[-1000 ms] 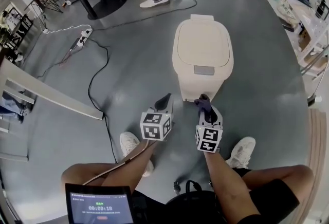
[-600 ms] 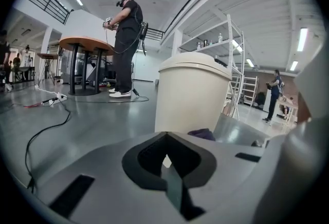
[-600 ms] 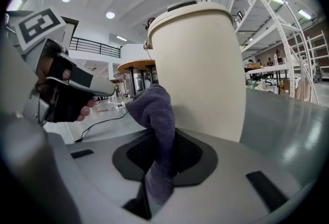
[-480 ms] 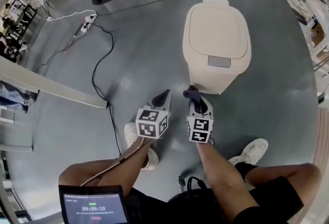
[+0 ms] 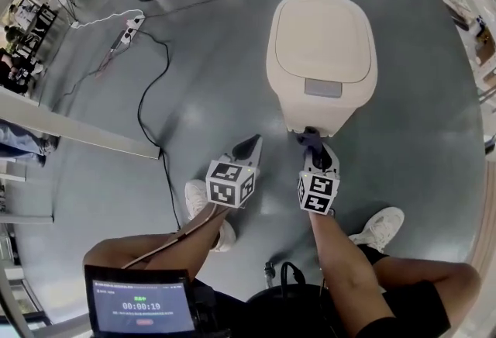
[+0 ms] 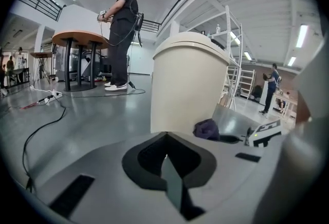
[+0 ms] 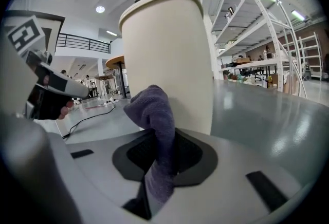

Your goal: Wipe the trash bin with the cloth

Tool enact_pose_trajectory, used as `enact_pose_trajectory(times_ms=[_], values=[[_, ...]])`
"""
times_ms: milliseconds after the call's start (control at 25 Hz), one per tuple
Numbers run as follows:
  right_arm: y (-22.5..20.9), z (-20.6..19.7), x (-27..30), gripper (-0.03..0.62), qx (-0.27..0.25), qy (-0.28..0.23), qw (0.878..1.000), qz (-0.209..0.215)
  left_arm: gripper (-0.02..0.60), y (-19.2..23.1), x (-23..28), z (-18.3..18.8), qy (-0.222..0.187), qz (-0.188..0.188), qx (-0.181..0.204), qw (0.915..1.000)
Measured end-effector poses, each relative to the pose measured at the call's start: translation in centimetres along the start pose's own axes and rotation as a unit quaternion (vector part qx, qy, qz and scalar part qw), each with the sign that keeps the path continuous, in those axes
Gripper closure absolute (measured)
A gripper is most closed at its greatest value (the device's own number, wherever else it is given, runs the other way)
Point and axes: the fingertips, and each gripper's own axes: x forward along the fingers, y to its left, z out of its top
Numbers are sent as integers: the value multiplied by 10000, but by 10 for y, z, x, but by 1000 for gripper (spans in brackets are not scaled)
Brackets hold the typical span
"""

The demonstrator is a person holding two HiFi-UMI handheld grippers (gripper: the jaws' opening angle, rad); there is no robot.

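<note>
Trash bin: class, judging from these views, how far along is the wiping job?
Done: the cloth is clamped in the right gripper. In hand: that gripper holds the cloth low and close to the front of the trash bin; whether the cloth touches the bin cannot be told. Left: the wiping itself, walls and top. The left gripper is shut and empty beside it.
</note>
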Motion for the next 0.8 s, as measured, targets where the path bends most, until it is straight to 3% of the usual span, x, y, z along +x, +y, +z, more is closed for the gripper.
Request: enact_pose_trajectory(times_ms=[240, 520, 800], values=[[-48, 6, -15, 520, -21, 3, 9999, -113, 583, -28, 11, 12, -7, -166, 96, 9998], [-66, 34, -50, 520, 620, -69, 9971, 430, 583, -61, 13, 15, 236, -264, 527, 9980], [-107, 106, -76, 520, 973, 26, 9891, 1101, 583, -117, -12, 56, -41, -93, 420, 9991]])
